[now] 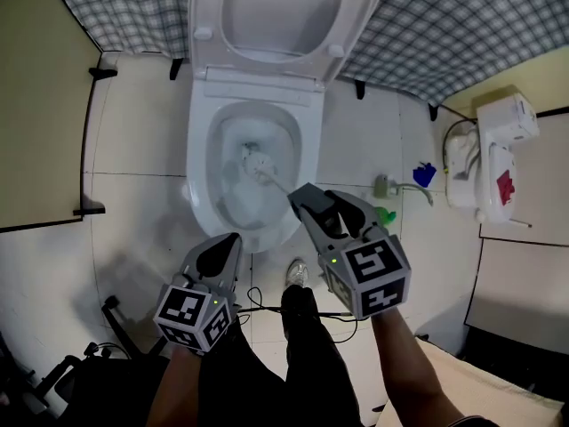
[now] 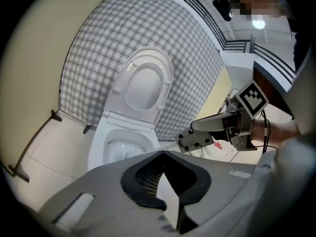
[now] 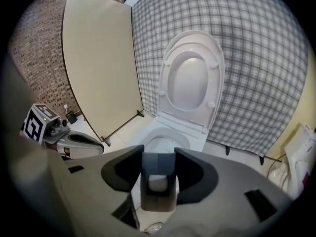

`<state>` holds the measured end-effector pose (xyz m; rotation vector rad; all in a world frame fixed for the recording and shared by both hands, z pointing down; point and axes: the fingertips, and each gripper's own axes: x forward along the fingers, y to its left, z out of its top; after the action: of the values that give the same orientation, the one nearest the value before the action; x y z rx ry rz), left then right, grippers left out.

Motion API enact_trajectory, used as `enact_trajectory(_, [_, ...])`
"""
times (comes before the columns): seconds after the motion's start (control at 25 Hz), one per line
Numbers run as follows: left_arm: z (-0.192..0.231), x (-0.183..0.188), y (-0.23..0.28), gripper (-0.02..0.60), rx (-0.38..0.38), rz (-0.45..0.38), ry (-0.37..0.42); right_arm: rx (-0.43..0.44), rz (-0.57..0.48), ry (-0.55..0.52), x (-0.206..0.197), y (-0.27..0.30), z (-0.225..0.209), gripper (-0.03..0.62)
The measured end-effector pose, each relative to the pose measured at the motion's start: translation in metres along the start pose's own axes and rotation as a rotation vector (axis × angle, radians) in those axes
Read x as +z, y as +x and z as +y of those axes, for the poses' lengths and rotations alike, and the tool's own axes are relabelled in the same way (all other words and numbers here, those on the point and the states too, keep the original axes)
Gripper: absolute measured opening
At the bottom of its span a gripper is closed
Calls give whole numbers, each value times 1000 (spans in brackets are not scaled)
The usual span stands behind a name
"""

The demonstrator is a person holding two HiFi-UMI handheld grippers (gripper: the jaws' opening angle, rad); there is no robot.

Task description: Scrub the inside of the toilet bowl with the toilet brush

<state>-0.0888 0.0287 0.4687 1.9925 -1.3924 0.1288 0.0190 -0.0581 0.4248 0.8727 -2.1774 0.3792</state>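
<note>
The toilet brush (image 1: 258,161) is down inside the toilet bowl (image 1: 212,118). Its bristle head lies against the wet glaze near the middle of the basin, and its thin handle slopes up and back toward you. Your right claw (image 1: 318,205) is clamped on the top end of that handle. In the right gripper view the dark grip with its pale end cap (image 3: 158,180) sits squarely between the pads, which press on it from both sides.

Expect the brush to feel light, with a stiff handle and a springy head. The bristles will likely give under pressure and skate on the smooth, wet porcelain, so push along the handle's line rather than across it. The hold at the far end gives you reach, but it also lets the handle twist in the pads. The thicker grip section is the right place to hold, and you are on it.

Your left claw (image 1: 228,244) hangs in front of the bowl's front rim, well clear of the brush. Its pads seem to be drawn together with nothing between them, though the left gripper view shows only a sliver of floor through the gap.

The seat and lid (image 1: 280,12) stand raised against the checked wall, so the whole basin is open to you.
</note>
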Motion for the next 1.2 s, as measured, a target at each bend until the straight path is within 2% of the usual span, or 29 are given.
enact_trajectory(0.28, [-36,11,3,9,-55,20,28,-47,-145,104,37,-72,-33,209])
enact_trajectory(0.44, [-73,30,16,9,-124,12,76,-133,-189,111,46,-118,-62,209])
enact_trajectory(0.56, [-98,42,29,9,-169,9,104,-208,-192,116,37,-148,-87,209])
enact_trajectory(0.68, [-120,41,42,9,-205,23,119,-273,-163,120,11,-164,-111,209])
enact_trajectory(0.84, [-140,21,53,9,-232,66,124,-312,-92,159,-34,-166,-129,207])
enact_trajectory(1.2, [-140,-40,67,9,-233,175,128,-291,110,286,-157,-109,-137,209])
